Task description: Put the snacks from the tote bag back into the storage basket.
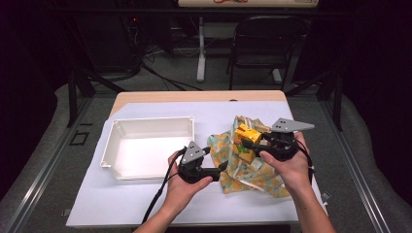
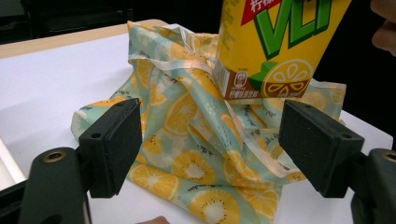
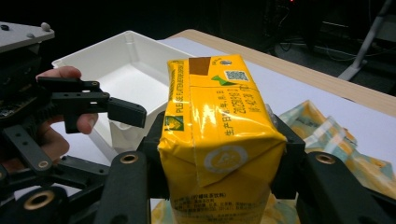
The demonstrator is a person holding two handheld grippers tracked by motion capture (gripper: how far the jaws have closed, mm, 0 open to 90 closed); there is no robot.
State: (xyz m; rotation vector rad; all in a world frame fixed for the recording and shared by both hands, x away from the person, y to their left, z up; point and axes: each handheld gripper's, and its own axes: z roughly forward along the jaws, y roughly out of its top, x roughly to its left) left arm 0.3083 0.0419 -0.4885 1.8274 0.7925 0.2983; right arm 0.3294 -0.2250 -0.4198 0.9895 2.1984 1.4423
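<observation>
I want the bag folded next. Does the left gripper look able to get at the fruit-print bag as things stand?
Probably yes. The left gripper sits at the edge of the fruit-print bag with its fingers spread and nothing between them and the cloth. The right gripper holds the yellow carton above it.

Both forearms come in from the bottom of the high view. The left hand point(image 1: 187, 187) holds the left tool point(image 1: 221, 167) low over the surface, pointing toward the other hand, its jaws spread wide with nothing pressed between the pads. The right hand point(image 1: 286, 167) holds the right tool point(image 1: 247, 141) raised and pointing left, its jaws clamped on a carton point(image 3: 219, 140).
</observation>
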